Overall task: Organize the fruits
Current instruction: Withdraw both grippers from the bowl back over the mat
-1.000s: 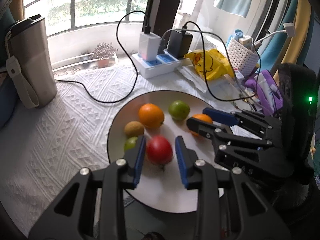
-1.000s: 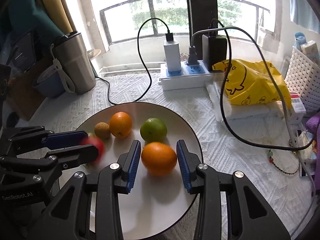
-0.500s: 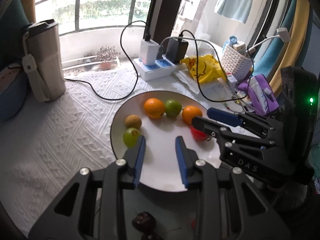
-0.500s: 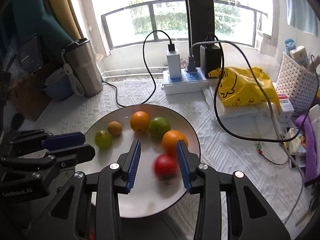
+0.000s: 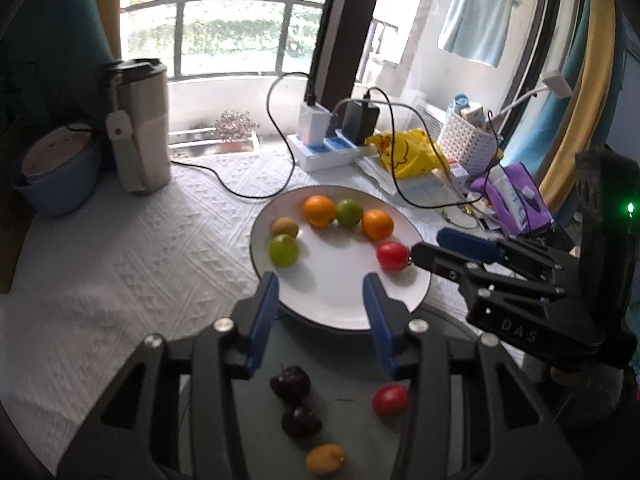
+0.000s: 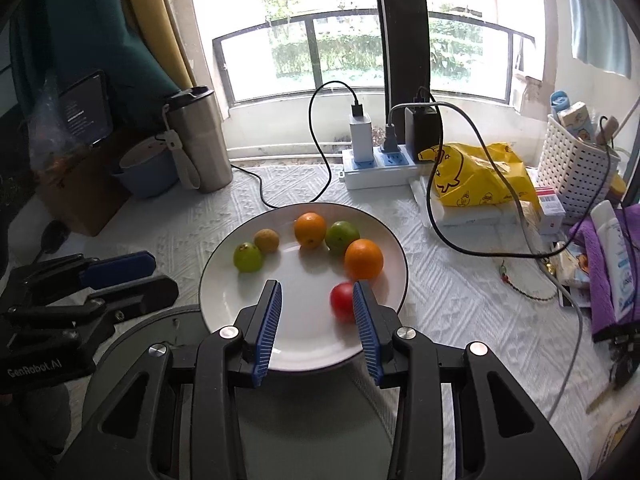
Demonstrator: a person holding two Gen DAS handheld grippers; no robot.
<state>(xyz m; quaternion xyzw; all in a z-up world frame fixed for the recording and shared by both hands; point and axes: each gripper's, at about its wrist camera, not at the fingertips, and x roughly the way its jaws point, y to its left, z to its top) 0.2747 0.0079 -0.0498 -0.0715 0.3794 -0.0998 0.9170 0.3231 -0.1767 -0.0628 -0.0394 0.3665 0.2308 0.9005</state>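
Note:
A white plate (image 5: 340, 304) (image 6: 296, 352) holds two oranges (image 5: 319, 211) (image 6: 363, 259), two green fruits (image 5: 283, 250) (image 6: 342, 237), a small brown fruit (image 5: 285, 227) and a red tomato (image 5: 392, 256) (image 6: 342, 300) near its right rim. On the dark round tray (image 5: 344, 408) below my left gripper lie two dark cherries (image 5: 291, 383), a red tomato (image 5: 390, 399) and a small yellow fruit (image 5: 326, 458). My left gripper (image 5: 320, 300) is open and empty above the plate's near edge. My right gripper (image 6: 316, 304) is open and empty, beside the tomato.
A steel tumbler (image 5: 138, 124) and a blue bowl (image 5: 56, 176) stand at the back left. A power strip (image 6: 378, 168) with chargers and trailing cables, a yellow bag (image 6: 476, 180), a white basket (image 6: 576, 164) and purple items (image 6: 608, 268) crowd the back right.
Both grippers have pulled back from the plate and opened. The left let go of the red tomato, which rolled to the plate's right side. The tray fruits came into view.

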